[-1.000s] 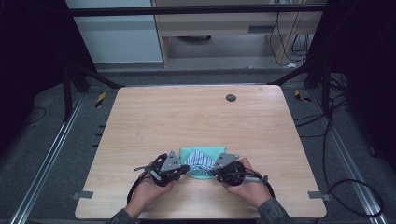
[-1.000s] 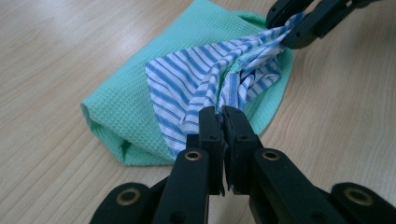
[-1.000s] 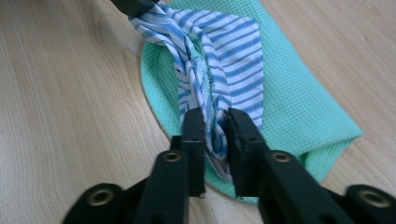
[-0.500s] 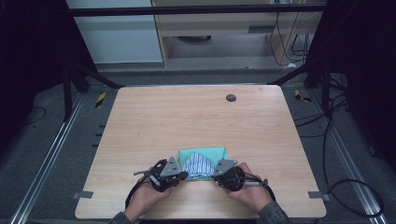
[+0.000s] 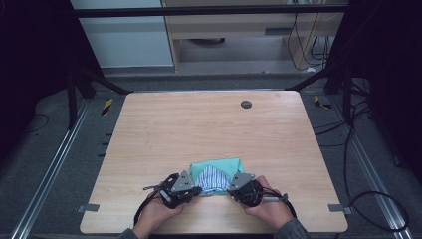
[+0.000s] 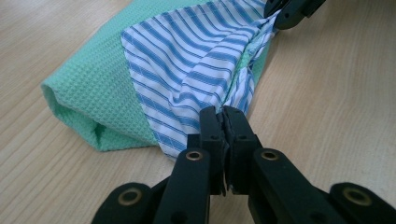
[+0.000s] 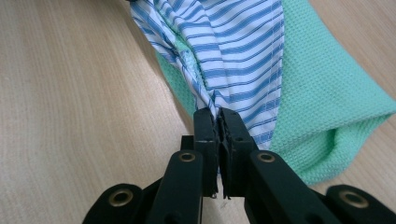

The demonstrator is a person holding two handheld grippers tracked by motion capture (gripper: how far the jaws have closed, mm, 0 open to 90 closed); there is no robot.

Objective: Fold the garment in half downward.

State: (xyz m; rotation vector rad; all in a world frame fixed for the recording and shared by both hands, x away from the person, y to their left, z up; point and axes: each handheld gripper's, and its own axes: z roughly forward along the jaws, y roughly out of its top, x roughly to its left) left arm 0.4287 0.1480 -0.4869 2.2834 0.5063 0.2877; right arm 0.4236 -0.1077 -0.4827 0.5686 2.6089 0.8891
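Sat near the front edge of the wooden table [image 5: 209, 129]: a folded green waffle cloth [image 6: 88, 88] with a blue-and-white striped cloth [image 6: 196, 60] lying on top. Left gripper [image 6: 223, 114] was clamped tight on one corner of the striped cloth, right gripper [image 7: 217, 116] pinched closed on the other corner. Stretched between both, fabric bunched at each pinch.

Blue-striped white cloth [image 6: 196, 65] bunched atop folded green waffle cloth [image 6: 88, 88], near table edge
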